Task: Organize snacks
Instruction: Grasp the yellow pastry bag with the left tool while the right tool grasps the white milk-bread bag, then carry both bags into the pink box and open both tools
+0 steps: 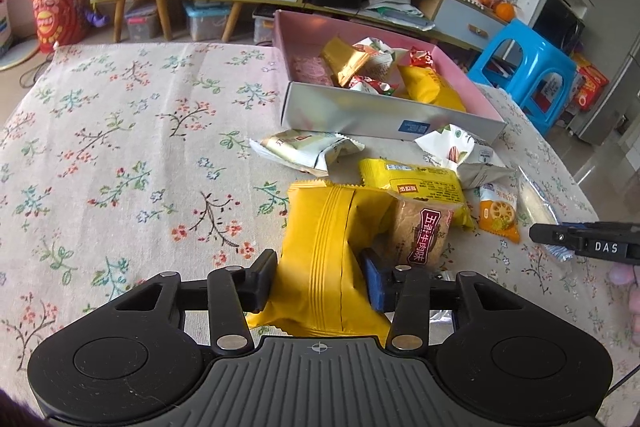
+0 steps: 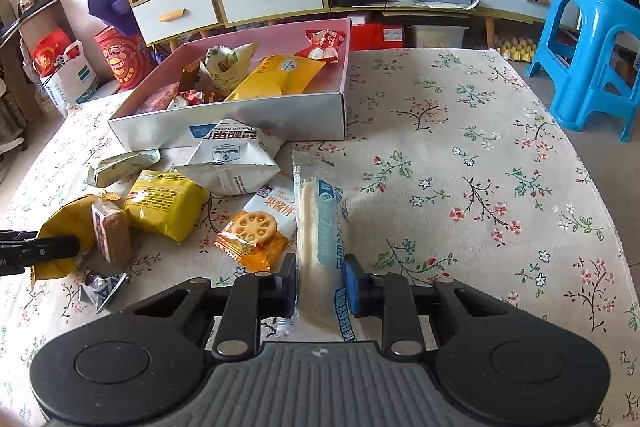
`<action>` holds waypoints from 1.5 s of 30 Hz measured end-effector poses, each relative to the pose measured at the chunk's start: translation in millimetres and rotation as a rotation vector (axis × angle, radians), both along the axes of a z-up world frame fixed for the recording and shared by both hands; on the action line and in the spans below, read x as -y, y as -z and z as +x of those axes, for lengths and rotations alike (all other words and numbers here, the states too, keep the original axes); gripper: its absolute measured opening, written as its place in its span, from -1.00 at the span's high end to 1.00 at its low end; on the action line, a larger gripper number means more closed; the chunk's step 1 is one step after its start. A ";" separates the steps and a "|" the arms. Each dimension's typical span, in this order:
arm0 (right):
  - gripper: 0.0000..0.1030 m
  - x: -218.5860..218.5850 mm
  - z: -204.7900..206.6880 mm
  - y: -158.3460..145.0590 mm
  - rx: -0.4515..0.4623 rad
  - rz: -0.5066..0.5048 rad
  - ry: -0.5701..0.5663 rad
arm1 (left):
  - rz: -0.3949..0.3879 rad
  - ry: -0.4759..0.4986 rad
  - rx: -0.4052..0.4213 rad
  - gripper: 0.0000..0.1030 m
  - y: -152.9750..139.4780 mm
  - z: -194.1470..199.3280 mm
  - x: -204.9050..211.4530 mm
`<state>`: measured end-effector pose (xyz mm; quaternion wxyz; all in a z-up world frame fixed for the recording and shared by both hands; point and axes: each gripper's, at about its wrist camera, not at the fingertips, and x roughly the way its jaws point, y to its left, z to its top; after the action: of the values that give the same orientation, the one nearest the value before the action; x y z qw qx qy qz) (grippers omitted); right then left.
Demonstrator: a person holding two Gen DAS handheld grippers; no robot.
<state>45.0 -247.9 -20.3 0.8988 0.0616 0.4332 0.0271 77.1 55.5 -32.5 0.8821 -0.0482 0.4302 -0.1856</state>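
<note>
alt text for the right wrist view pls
The right gripper is shut on a long clear-wrapped snack lying on a floral tablecloth. To its left lie loose snack packets, with a half-filled pink-lined box behind them.

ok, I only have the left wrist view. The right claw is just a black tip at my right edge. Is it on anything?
Observer: Yes. The right claw is shut on a long clear packet with blue print, gripping near its close end.
Operator: Which way does that packet point?
Observer: Lengthwise toward the box. Its far end stops just short of the near wall, beside the white nut bag.
Operator: Anything around the brown packet that I can't make out?
Observer: A small crumpled silver-and-blue wrapper lies on the cloth right beside the brown packet.
</note>
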 end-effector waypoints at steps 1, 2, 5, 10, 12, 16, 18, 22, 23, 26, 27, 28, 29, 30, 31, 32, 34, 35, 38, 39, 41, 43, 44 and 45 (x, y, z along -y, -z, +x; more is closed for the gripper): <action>0.76 -0.6 -0.4 -0.7 0.000 0.002 -0.001 | -0.006 -0.003 -0.003 0.19 -1.2 -0.4 -1.1; 0.76 -1.0 -0.8 -1.5 0.000 0.004 -0.003 | -0.014 -0.006 -0.004 0.20 -2.8 -1.0 -2.0; 0.77 -3.0 -1.5 -4.4 0.003 0.015 -0.006 | -0.039 -0.005 -0.005 0.21 -8.5 -3.2 -4.2; 0.77 -5.4 -0.9 -11.6 0.013 0.047 -0.005 | -0.059 -0.002 0.010 0.21 -19.2 -7.2 -3.6; 0.77 -6.4 -0.8 -15.4 0.021 0.056 -0.004 | -0.069 -0.003 0.014 0.21 -22.6 -7.3 -3.4; 0.77 -5.6 0.8 -24.9 0.042 0.079 0.006 | -0.078 -0.006 0.026 0.21 -26.8 -7.0 -1.4; 0.77 -4.3 2.7 -29.8 0.054 0.090 0.015 | -0.083 -0.013 0.027 0.21 -29.0 -6.3 0.0; 0.77 -2.9 9.0 -38.0 0.074 0.108 0.031 | -0.093 -0.027 0.038 0.21 -33.7 -2.6 3.3; 0.77 -3.0 11.0 -40.0 0.079 0.114 0.034 | -0.096 -0.030 0.042 0.21 -35.2 -1.4 4.1; 0.77 -6.1 17.9 -44.5 0.096 0.117 0.038 | -0.102 -0.038 0.055 0.21 -39.5 2.5 7.7; 0.77 -7.4 20.2 -45.6 0.099 0.118 0.040 | -0.106 -0.042 0.057 0.21 -40.5 3.8 8.6; 0.77 -8.6 23.0 -46.6 0.101 0.122 0.042 | -0.109 -0.046 0.059 0.21 -41.6 5.6 10.0; 0.77 -9.5 25.3 -47.6 0.102 0.126 0.044 | -0.114 -0.052 0.061 0.21 -42.7 7.6 10.9; 0.77 -10.2 28.1 -48.3 0.103 0.130 0.048 | -0.119 -0.058 0.062 0.21 -43.6 9.8 11.8; 0.77 -11.0 30.5 -48.8 0.105 0.133 0.052 | -0.126 -0.065 0.063 0.21 -44.1 11.6 12.3; 0.77 -11.5 32.9 -49.2 0.106 0.136 0.056 | -0.132 -0.073 0.064 0.21 -44.6 14.0 13.0; 0.77 -11.9 38.7 -49.6 0.107 0.146 0.067 | -0.147 -0.092 0.062 0.21 -45.4 18.4 14.2; 0.77 -11.6 41.7 -50.1 0.107 0.153 0.075 | -0.155 -0.100 0.057 0.21 -45.6 21.1 14.6; 0.77 -9.0 50.2 -49.9 0.107 0.178 0.101 | -0.168 -0.124 0.055 0.21 -47.7 31.2 16.5; 0.77 -7.8 54.1 -49.3 0.108 0.185 0.110 | -0.166 -0.129 0.060 0.21 -48.9 35.5 17.6; 0.77 -5.5 63.1 -48.1 0.113 0.195 0.128 | -0.154 -0.137 0.073 0.21 -51.4 44.9 20.0; 0.77 -2.7 70.9 -46.5 0.114 0.208 0.145 | -0.144 -0.146 0.084 0.21 -52.6 55.9 21.2; 0.77 -1.2 74.6 -46.0 0.114 0.217 0.153 | -0.138 -0.152 0.088 0.21 -52.9 62.6 22.3; 0.77 0.8 78.6 -45.6 0.116 0.228 0.160 | -0.133 -0.157 0.092 0.21 -52.8 69.1 23.2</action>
<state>123.6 -248.6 25.4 0.9087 0.1960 0.3684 0.0081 146.2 32.3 20.3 0.9077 -0.1316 0.3707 -0.1459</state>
